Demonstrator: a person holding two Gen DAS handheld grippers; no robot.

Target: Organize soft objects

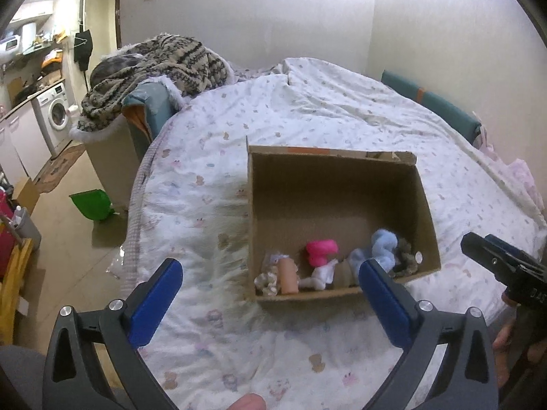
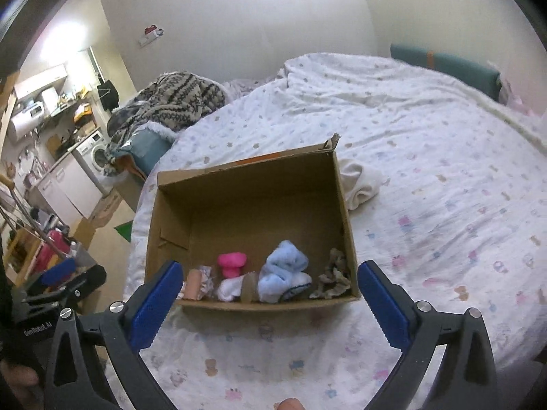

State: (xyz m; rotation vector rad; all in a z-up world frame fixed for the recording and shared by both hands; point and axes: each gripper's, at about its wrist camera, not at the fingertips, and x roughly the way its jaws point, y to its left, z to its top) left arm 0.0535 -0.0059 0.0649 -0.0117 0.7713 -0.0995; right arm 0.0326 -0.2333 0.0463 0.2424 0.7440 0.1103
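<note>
An open cardboard box (image 1: 336, 174) (image 2: 246, 184) sits on the bed. Along its near wall lie several soft things: a pink piece (image 1: 321, 251) (image 2: 232, 263), a light blue fluffy cloth (image 1: 381, 247) (image 2: 283, 270), a white sock (image 1: 323, 275) (image 2: 229, 288), a grey-brown scrunchie (image 1: 405, 258) (image 2: 333, 278) and a peach roll (image 1: 289, 275) (image 2: 194, 285). A white folded cloth (image 2: 360, 184) lies on the bed just right of the box. My left gripper (image 1: 271, 275) is open and empty, in front of the box. My right gripper (image 2: 266, 276) is open and empty, in front of the box.
The bed has a white printed duvet (image 1: 307, 116) (image 2: 427, 143). A patterned blanket (image 1: 160, 65) (image 2: 177, 99) is heaped at the far left corner. A green dustpan (image 1: 92, 203) lies on the floor left of the bed. A washing machine (image 1: 54, 114) stands at the left.
</note>
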